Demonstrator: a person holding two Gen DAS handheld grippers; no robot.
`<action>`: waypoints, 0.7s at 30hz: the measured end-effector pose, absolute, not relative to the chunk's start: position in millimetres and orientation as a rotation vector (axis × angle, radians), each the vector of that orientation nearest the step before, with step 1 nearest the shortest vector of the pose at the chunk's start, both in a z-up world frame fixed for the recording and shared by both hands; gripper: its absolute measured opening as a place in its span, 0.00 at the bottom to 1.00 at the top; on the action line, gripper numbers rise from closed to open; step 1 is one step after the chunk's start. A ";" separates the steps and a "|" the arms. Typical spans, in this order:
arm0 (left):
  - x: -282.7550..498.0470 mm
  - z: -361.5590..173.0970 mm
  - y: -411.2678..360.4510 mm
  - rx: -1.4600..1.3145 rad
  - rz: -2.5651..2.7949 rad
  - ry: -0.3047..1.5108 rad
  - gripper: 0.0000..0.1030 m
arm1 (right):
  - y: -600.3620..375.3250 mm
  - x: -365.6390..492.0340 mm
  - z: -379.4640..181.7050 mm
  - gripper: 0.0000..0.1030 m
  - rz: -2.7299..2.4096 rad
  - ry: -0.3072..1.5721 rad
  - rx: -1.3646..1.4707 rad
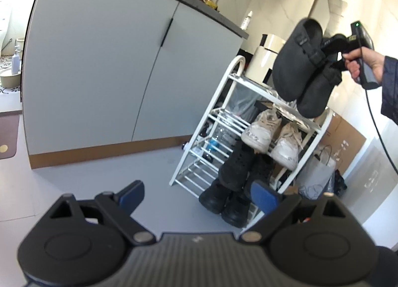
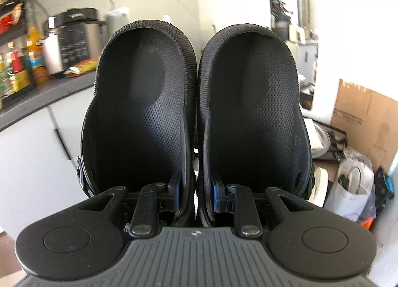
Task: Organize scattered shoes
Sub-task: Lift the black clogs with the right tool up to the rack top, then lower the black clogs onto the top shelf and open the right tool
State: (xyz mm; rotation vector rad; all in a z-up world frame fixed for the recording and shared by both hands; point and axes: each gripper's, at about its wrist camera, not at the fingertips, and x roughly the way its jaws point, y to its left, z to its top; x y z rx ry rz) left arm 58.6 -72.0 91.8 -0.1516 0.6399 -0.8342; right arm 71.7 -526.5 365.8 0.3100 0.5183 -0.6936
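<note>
My right gripper (image 2: 196, 192) is shut on a pair of black clogs (image 2: 196, 117), pinching their two inner walls together; the insoles face the right wrist camera. In the left wrist view the same clogs (image 1: 303, 68) hang toes-down in the air over the top of a white shoe rack (image 1: 223, 122), held by the right gripper (image 1: 325, 55) in a person's hand (image 1: 363, 63). White sneakers (image 1: 271, 137) sit on a middle shelf of the rack. Black boots (image 1: 231, 182) stand below them. My left gripper (image 1: 196, 197) is open and holds nothing, low over the grey floor.
A grey two-door cabinet (image 1: 99, 75) with appliances on its dark top stands left of the rack. A white bin (image 1: 266, 58) is behind the rack. Cardboard (image 2: 365, 120) and bags (image 2: 353, 187) crowd the floor on the right. A cable (image 1: 378, 127) trails from the right gripper.
</note>
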 end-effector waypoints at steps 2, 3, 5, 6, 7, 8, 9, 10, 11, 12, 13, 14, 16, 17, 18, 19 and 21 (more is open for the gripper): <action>61.9 89.5 -74.9 -0.158 -0.832 0.649 0.91 | -545.6 79.9 354.7 0.25 -0.717 0.538 0.326; 63.7 87.6 -76.5 -0.160 -0.831 0.654 0.91 | -556.0 83.8 348.7 0.26 -0.727 0.547 0.339; 67.6 82.8 -79.9 -0.162 -0.831 0.667 0.91 | -570.1 85.9 345.2 0.26 -0.743 0.559 0.367; 69.5 79.8 -81.6 -0.160 -0.827 0.677 0.91 | -579.0 87.6 341.3 0.26 -0.757 0.569 0.388; 70.7 77.2 -82.3 -0.156 -0.822 0.687 0.91 | -588.1 89.6 338.3 0.26 -0.771 0.582 0.408; 71.6 75.0 -82.6 -0.151 -0.818 0.698 0.91 | -595.5 91.2 337.0 0.26 -0.782 0.588 0.424; 72.3 72.9 -83.5 -0.145 -0.816 0.706 0.91 | -602.0 93.7 336.2 0.25 -0.790 0.588 0.436; 72.8 70.9 -84.5 -0.138 -0.815 0.712 0.91 | -608.7 96.9 335.7 0.25 -0.800 0.589 0.442; 73.3 68.9 -85.6 -0.130 -0.814 0.719 0.91 | -614.6 100.7 334.9 0.25 -0.806 0.591 0.441; 73.6 67.8 -86.3 -0.125 -0.815 0.723 0.91 | -620.3 104.0 332.2 0.25 -0.809 0.592 0.444; 73.8 67.0 -87.0 -0.120 -0.817 0.726 0.91 | -624.7 106.1 328.8 0.25 -0.808 0.592 0.449; 74.0 66.2 -87.6 -0.116 -0.819 0.730 0.91 | -629.7 108.3 325.9 0.25 -0.805 0.591 0.458; 74.8 63.0 -89.6 -0.092 -0.806 0.750 0.91 | -636.7 111.2 320.9 0.25 -0.804 0.590 0.478; 75.3 61.3 -89.7 -0.086 -0.799 0.759 0.91 | -640.4 113.4 319.0 0.25 -0.808 0.590 0.483; 76.0 59.5 -89.4 -0.084 -0.793 0.772 0.91 | -645.5 117.7 318.1 0.25 -0.817 0.594 0.483; 76.7 57.8 -88.6 -0.084 -0.787 0.787 0.91 | -649.2 121.5 316.4 0.25 -0.827 0.600 0.479; 77.1 55.1 -86.0 -0.085 -0.777 0.806 0.91 | -654.9 126.5 311.5 0.26 -0.843 0.607 0.478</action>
